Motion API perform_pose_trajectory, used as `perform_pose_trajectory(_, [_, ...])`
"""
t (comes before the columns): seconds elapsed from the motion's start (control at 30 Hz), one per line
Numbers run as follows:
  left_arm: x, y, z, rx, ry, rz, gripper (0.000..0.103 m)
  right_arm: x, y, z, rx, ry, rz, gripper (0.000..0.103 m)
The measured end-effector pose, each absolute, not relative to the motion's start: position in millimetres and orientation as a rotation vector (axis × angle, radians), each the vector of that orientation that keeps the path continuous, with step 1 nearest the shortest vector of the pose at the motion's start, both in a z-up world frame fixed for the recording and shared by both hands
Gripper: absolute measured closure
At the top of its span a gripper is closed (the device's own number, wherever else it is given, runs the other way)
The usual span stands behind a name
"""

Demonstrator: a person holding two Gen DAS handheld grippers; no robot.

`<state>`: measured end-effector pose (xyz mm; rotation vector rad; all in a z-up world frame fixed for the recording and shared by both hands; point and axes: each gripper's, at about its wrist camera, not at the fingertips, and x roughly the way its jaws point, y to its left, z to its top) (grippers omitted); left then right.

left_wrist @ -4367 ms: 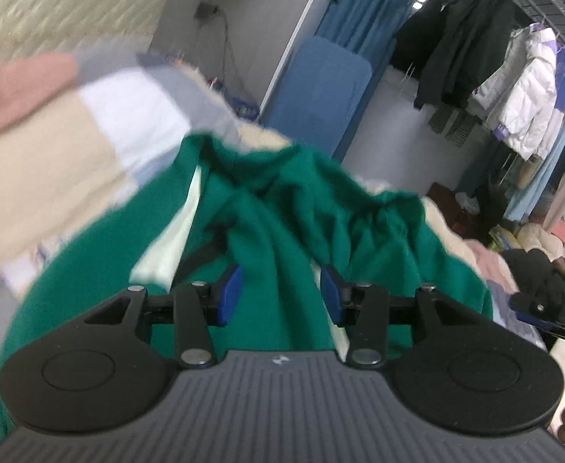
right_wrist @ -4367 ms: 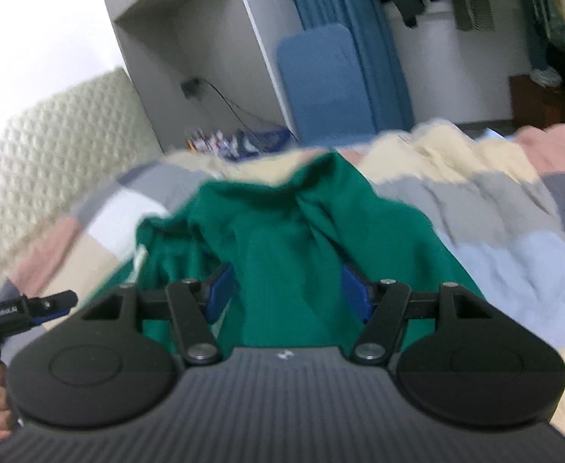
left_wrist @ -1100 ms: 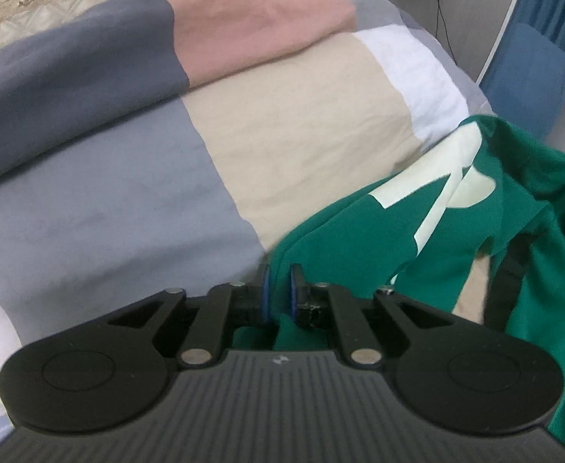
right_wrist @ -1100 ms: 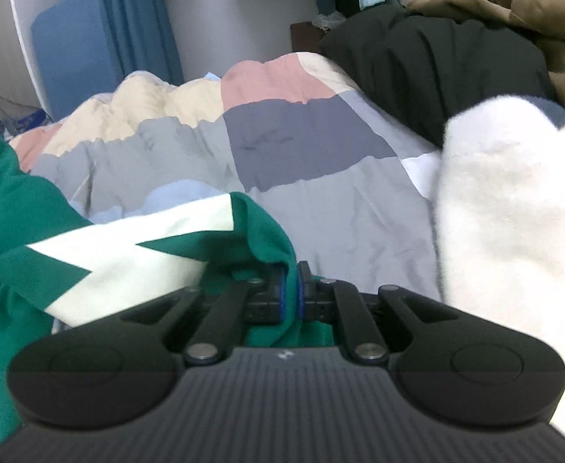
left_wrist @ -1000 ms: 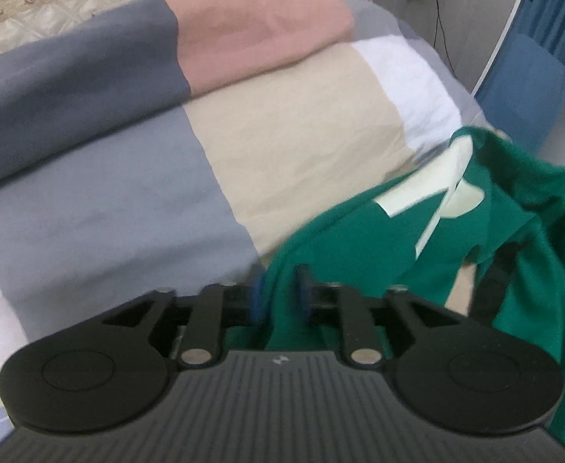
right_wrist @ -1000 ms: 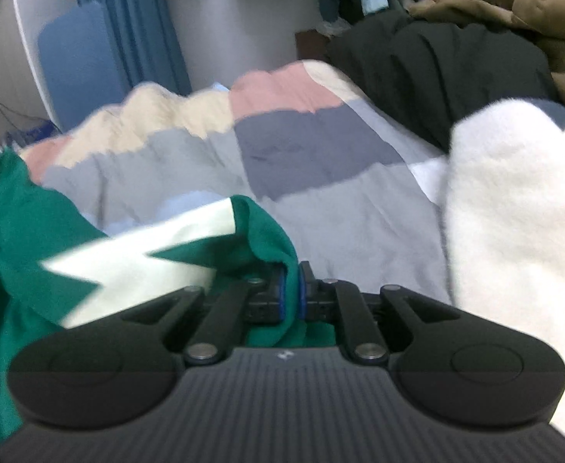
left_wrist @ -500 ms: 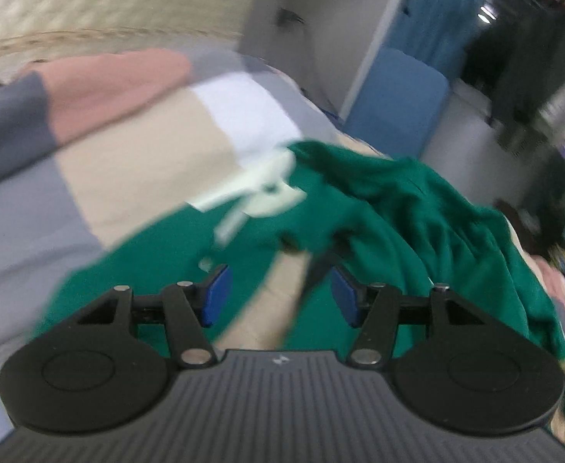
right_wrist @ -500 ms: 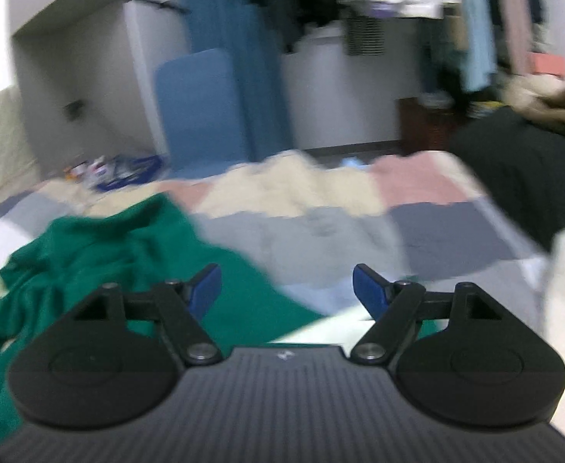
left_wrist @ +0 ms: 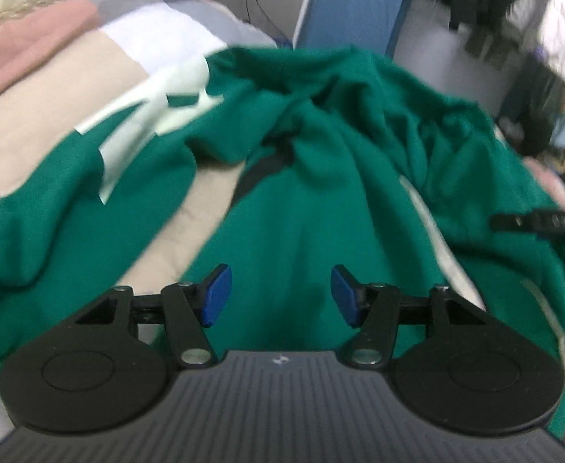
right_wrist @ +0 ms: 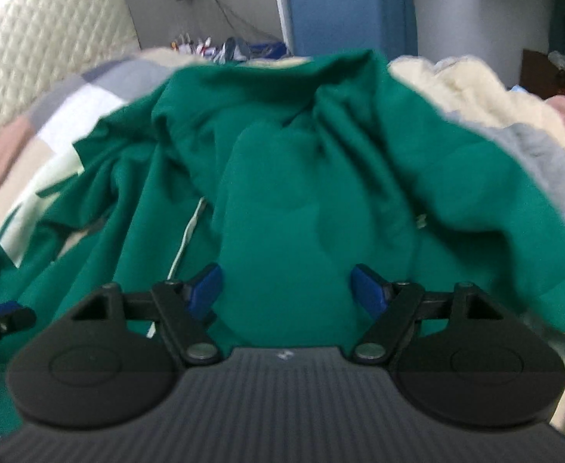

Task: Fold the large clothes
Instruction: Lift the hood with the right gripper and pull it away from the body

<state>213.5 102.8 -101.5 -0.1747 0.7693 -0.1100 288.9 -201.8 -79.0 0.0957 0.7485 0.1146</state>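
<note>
My left gripper [left_wrist: 278,297] stands with its jaws apart and nothing between the blue pads [left_wrist: 215,295] — a second ago they were pinched shut on a green cuff edge, and I have since let that go and swung back over the middle of the garment. The right gripper [right_wrist: 287,289] tells the same story: it was clamped on the other sleeve's end, out over the grey patches of the quilt, and now its jaws gape empty above green cloth. In the left view its black tip shows at 3 o'clock; in the right view the left one's tip pokes in at 9 o'clock.

So both sleeves have been drawn out sideways and dropped. I judge the spreading step done, or nearly, with the folding proper still ahead — next I would want fresh holds, likely on the sleeves or the hem.

The green sweatshirt [left_wrist: 313,200] lies on the patchwork quilt [left_wrist: 51,88] straight ahead of both grippers, at 12 o'clock. It is far from flat: deep creases bunch through the body toward the far edge, and a dark strip shows in the folds near the centre. One sleeve runs out toward 9 o'clock in the left view, carrying pale zigzag markings [left_wrist: 147,108], with bare beige quilt showing between it and the body. The pictures are blurred, so finer detail escapes me.
</note>
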Motion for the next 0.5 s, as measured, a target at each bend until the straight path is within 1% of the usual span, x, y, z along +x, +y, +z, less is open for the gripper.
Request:
perform_pose_trajectory(0.1, [219,99,-115,-0.158,0.817,-0.112,0.041,294,-187,-94,0.042,0.764,0.093,0.025])
perform_pose_trajectory(0.17, [222,95,-123,-0.149,0.847,-0.117,0.041,300,-181,-99,0.023,0.778,0.080,0.025])
perform_pose_trajectory(0.33, [222,87,-128,-0.099,0.845,-0.117,0.041,305,-170,-111,-0.031,0.805,0.053,0.024])
perform_pose_trajectory(0.4, [223,85,-128,-0.102,0.845,-0.120,0.041,308,-166,-116,-0.060,0.820,0.050,0.026])
perform_pose_trajectory(0.43, [223,85,-128,-0.101,0.844,-0.120,0.041,311,-163,-118,-0.072,0.825,0.048,0.029])
perform_pose_trajectory(0.47, [223,85,-128,-0.103,0.844,-0.121,0.041,313,-161,-119,-0.083,0.827,0.045,0.038])
perform_pose_trajectory(0.5, [224,86,-128,-0.108,0.844,-0.120,0.041,315,-159,-119,-0.093,0.830,0.037,0.053])
